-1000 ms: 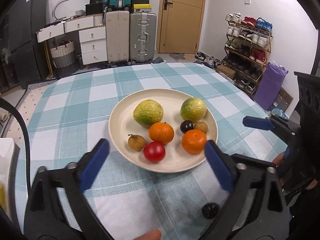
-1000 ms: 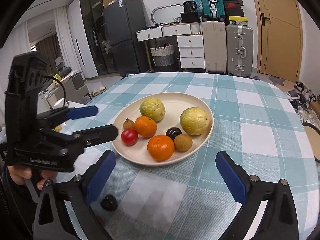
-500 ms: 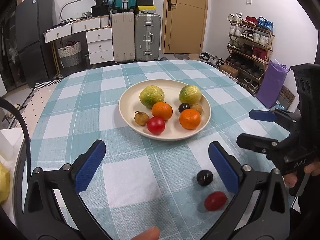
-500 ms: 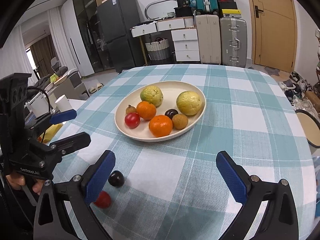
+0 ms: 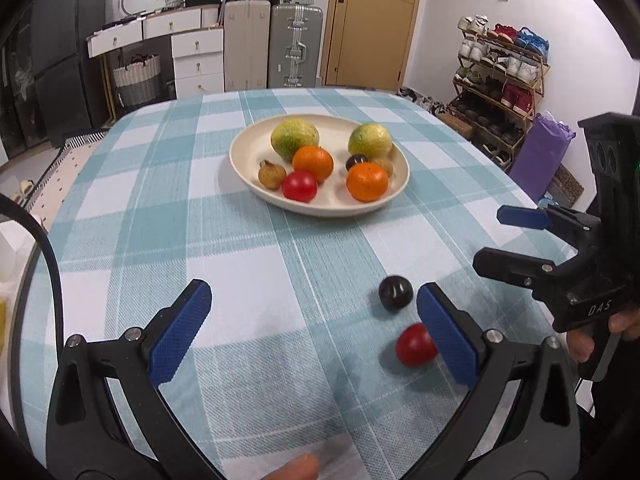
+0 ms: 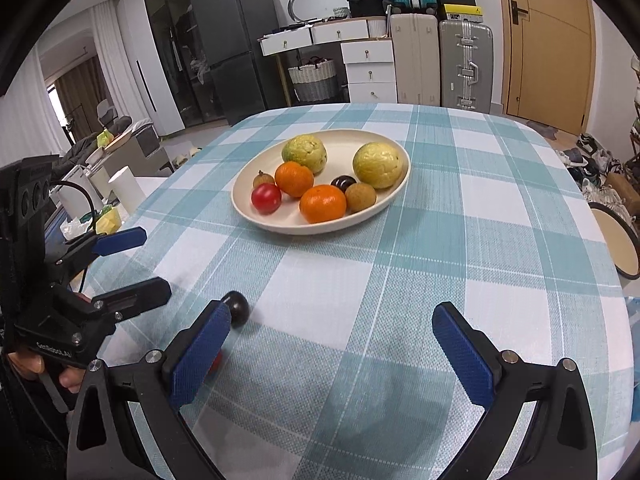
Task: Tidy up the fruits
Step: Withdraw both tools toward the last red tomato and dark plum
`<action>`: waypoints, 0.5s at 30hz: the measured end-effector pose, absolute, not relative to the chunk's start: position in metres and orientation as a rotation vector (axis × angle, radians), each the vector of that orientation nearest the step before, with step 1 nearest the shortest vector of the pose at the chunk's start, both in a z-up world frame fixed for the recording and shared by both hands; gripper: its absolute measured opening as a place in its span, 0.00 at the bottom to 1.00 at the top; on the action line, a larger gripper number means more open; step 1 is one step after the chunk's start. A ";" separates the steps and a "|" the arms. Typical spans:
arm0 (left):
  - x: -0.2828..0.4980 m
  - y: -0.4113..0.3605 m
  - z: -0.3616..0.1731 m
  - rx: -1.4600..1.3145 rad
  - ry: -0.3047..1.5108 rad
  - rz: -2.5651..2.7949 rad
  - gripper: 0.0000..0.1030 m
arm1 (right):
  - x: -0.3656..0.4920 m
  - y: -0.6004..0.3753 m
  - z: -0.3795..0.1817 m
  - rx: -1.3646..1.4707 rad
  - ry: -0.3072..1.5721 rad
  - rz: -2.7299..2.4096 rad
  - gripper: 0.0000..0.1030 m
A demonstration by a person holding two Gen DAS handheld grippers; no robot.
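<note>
Reaching target: two loose fruits lay on the checked tablecloth (image 5: 248, 264), a dark plum (image 5: 395, 293) and a red tomato (image 5: 414, 345), both well short of the plate (image 5: 244, 156).
Direction from left gripper: the left gripper (image 5: 314, 332) had both loose fruits at about 3 o'clock of its centre; the tomato sat just beside its right pad, partly hidden by it, and the plum lay just past that pad's tip.
Direction from right gripper: the right gripper (image 6: 332, 352) had the plum (image 6: 237, 307) at about 10 o'clock, close to its left pad's tip; only a red sliver of the tomato (image 6: 216, 361) showed behind that pad.
Long axis: both fruits were near round, so no axis mattered.
Nearer side: hard to call; the pair lay between the two tools, outside either gap.
Left gripper state: jaws spread wide, nothing between them.
Right gripper state: jaws spread wide, nothing between them.
Plate direction: about 12 o'clock from both grippers, well apart.
Count on plate: two green-yellow guavas (image 6: 305, 153), two oranges (image 6: 322, 203), two brown longans (image 6: 360, 197), one tomato, one dark plum.
Count off plate: one plum, one tomato.
Judged next need: either tool would have to shift sideways to centre a fruit in its gap.
</note>
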State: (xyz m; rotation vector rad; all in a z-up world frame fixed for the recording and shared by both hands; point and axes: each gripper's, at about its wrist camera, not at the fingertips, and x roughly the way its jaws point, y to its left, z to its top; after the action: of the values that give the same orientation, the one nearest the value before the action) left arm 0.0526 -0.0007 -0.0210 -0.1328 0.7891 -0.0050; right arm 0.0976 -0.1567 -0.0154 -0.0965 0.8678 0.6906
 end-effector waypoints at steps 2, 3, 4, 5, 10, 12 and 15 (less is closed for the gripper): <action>0.051 -0.006 -0.024 -0.131 0.798 -0.020 1.00 | 0.096 -0.158 -0.017 -0.096 0.872 0.690 1.00; 0.050 -0.009 -0.026 -0.128 0.799 -0.025 1.00 | 0.095 -0.160 -0.017 -0.092 0.869 0.690 1.00; 0.049 -0.012 -0.027 -0.126 0.803 -0.031 1.00 | 0.094 -0.160 -0.017 -0.091 0.873 0.689 1.00; 0.050 -0.015 -0.027 -0.122 0.808 -0.040 1.00 | 0.094 -0.160 -0.018 -0.095 0.878 0.693 1.00; 0.049 -0.028 -0.032 -0.090 0.826 -0.053 1.00 | 0.092 -0.159 -0.018 -0.108 0.877 0.703 1.00; 0.049 -0.031 -0.032 -0.081 0.831 -0.063 1.00 | 0.093 -0.159 -0.020 -0.110 0.883 0.701 1.00; 0.049 -0.034 -0.033 -0.076 0.835 -0.075 1.00 | 0.094 -0.158 -0.023 -0.113 0.891 0.703 1.00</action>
State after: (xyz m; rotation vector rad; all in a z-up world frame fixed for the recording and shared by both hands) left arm 0.0490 -0.0338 -0.0332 -0.0763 0.8345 -0.0752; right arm 0.0940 -0.1583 -0.0225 -0.1131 0.8910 0.7031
